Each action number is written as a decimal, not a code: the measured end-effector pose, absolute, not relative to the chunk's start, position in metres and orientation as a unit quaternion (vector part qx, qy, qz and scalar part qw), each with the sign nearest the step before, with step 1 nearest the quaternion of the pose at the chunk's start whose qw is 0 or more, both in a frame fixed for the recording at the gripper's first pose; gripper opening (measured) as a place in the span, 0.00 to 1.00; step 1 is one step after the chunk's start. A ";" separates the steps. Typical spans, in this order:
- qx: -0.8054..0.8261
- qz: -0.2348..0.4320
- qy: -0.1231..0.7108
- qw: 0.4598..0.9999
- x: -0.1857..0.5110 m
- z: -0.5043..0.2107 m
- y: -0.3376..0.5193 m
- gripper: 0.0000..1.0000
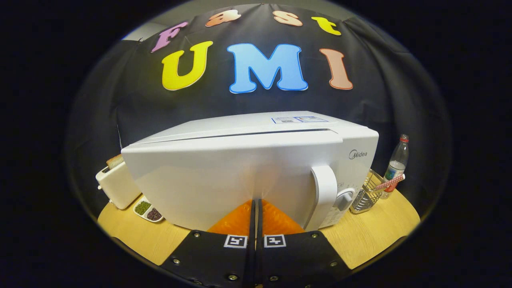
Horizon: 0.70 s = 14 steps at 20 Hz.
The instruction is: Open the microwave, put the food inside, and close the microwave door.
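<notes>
A white microwave stands on the wooden table, close in front of me. Its white door looks almost closed, with a narrow gap along its top edge. The door's handle is on the right, next to a round knob. My gripper is shut with nothing between its fingers. Its fingertips rest against the lower middle of the door, left of the handle.
A white toaster with a bread slice stands left of the microwave. A small two-part dish of grains lies beside it. To the right are a wire rack holding a red-checked stick and a clear bottle.
</notes>
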<state>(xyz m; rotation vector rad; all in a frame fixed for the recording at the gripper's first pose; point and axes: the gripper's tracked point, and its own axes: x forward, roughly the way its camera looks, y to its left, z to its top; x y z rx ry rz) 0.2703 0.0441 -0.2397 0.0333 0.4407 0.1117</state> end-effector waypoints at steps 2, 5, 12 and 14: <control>0.022 0.056 0.217 0.974 0.274 -0.241 0.044 0.01; 0.034 0.053 0.226 0.972 0.275 -0.239 0.045 0.04; 0.007 0.056 0.178 0.982 0.237 -0.193 0.047 0.04; 0.017 0.062 0.168 0.984 0.220 -0.179 0.052 0.04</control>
